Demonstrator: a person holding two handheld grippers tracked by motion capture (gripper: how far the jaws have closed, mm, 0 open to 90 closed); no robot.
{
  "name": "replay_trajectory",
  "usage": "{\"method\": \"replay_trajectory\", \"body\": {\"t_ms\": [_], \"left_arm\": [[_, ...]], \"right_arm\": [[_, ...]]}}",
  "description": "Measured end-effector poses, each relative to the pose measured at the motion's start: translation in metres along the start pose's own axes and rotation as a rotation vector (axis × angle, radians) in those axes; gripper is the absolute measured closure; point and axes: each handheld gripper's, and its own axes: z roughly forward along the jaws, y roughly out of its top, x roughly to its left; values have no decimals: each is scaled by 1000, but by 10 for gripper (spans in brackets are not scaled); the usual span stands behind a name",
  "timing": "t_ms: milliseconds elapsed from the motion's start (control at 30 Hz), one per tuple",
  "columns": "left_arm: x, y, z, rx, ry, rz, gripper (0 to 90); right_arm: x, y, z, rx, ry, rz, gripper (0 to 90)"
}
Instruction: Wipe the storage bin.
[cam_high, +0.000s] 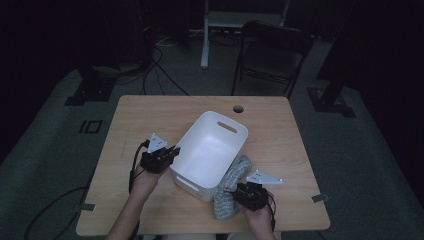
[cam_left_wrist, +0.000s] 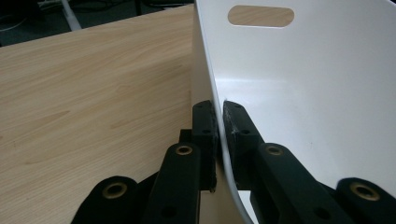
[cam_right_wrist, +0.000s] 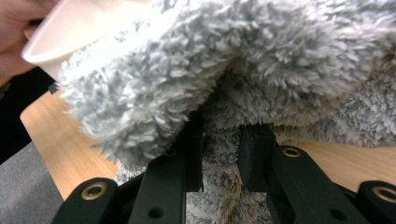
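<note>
A white plastic bin (cam_high: 212, 152) with slot handles stands tilted in the middle of the wooden table (cam_high: 145, 117). My left gripper (cam_high: 170, 152) is shut on the bin's left wall (cam_left_wrist: 243, 79), one jaw outside and one inside. A fluffy grey cloth (cam_high: 231, 187) lies against the bin's right front side. My right gripper (cam_high: 239, 192) is shut on the cloth (cam_right_wrist: 233, 79), whose pile bulges over the jaws. The bin's pale rim (cam_right_wrist: 70, 32) shows at the upper left of the right gripper view.
A round cable hole (cam_high: 238, 108) sits near the table's far edge. A dark folding chair (cam_high: 272, 55) stands beyond the table, with cables on the floor at the left. A hand (cam_right_wrist: 14, 32) shows at the left edge of the right gripper view.
</note>
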Motion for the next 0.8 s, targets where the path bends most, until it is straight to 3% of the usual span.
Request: {"method": "replay_trajectory", "body": {"t_ms": [800], "left_arm": [[-1,0,0,-2,10,-7,837]], "right_arm": [[-24,-16,27,145,-46,47,744]]}}
